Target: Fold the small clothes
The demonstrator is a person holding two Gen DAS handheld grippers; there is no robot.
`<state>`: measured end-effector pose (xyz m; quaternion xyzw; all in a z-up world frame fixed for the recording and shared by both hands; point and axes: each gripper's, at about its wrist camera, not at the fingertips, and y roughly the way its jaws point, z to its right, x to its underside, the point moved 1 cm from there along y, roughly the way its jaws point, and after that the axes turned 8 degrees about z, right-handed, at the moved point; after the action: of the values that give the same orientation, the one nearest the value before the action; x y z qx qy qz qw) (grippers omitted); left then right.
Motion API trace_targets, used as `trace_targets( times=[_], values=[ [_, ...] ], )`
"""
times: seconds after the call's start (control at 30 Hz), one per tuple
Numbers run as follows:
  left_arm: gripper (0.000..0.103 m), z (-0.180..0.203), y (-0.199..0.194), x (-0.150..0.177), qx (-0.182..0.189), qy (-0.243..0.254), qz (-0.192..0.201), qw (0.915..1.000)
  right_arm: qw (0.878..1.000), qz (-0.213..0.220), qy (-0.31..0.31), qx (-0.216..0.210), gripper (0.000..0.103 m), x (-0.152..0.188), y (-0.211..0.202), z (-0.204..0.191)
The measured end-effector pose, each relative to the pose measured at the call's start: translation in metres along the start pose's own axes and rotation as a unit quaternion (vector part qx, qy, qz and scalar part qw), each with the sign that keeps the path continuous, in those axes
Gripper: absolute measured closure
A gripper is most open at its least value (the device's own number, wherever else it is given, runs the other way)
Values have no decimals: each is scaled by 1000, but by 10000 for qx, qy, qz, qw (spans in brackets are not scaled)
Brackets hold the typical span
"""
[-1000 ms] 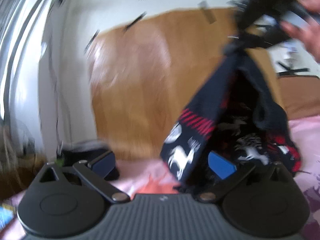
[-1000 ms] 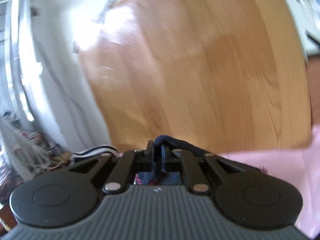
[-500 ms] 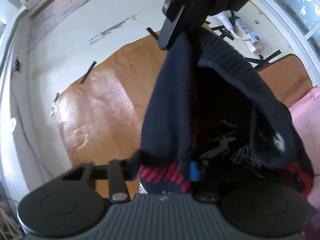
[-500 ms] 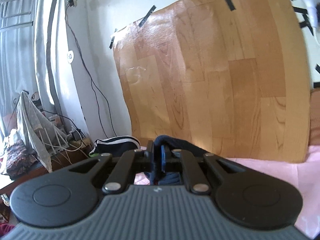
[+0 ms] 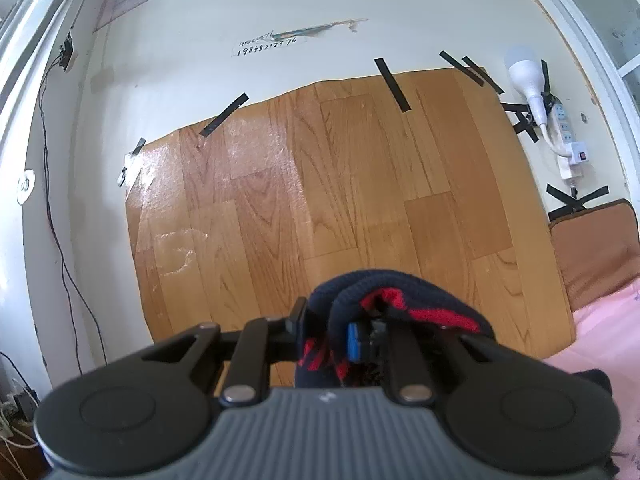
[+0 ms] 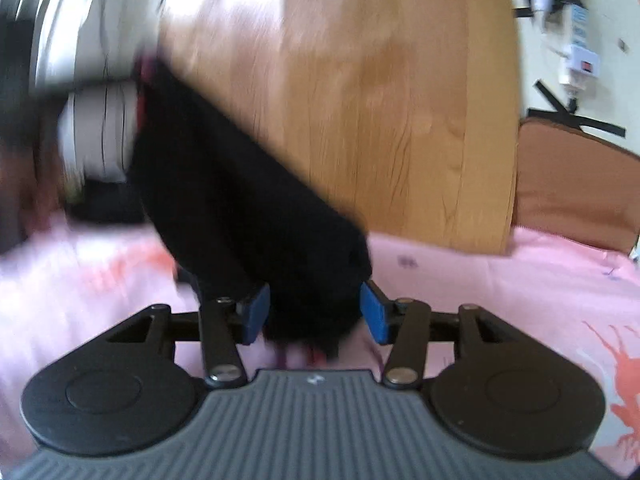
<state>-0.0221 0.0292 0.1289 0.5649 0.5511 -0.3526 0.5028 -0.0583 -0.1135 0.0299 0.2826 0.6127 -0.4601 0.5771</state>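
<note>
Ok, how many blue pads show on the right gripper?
2: one pad left of the dark garment, one right of it. The right gripper's jaws have just been opening around it.

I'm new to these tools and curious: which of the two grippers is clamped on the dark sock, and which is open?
The left gripper is clamped on the navy-and-red sock. The right gripper has just been opening; its blue pads stand apart around the dark fabric.

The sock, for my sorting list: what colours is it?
Dark navy with red stripes, clearest in the left wrist view, where the sock sits clamped.

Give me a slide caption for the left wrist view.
Left gripper shut on a navy-and-red sock, facing a wood-pattern sheet.
</note>
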Motion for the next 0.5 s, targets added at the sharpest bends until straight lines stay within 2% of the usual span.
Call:
trace_targets(
  times=[0.07, 0.17, 0.3, 0.37, 0.4, 0.43, 0.5],
  values=[
    [86, 1, -2, -3, -2, 29, 24, 10000, 9993, -54, -364, -101, 46, 9, 7, -16],
    [86, 0, -7, -9, -15, -19, 48, 10000, 9950, 99, -989, -59, 28, 15, 13, -33],
    [86, -2, -19, -21, 2, -149, 189, 9997, 9907, -10, -1350, -152, 28, 12, 32, -46],
    [86, -6, -28, -30, -21, -292, 351, 9990, 9880, -133, -1537, -47, 30, 9, 45, -49],
    [86, -8, -33, -35, -36, -359, 435, 9984, 9879, -145, -1543, -5, 37, 8, 51, -46],
    [86, -11, -37, -40, -40, -429, 524, 9977, 9885, -107, -1505, 68, 62, 5, 53, -44],
    [86, -17, -47, -50, -28, -528, 691, 9962, 9910, -40, -1310, 288, 95, -3, 54, -33]
  ],
)
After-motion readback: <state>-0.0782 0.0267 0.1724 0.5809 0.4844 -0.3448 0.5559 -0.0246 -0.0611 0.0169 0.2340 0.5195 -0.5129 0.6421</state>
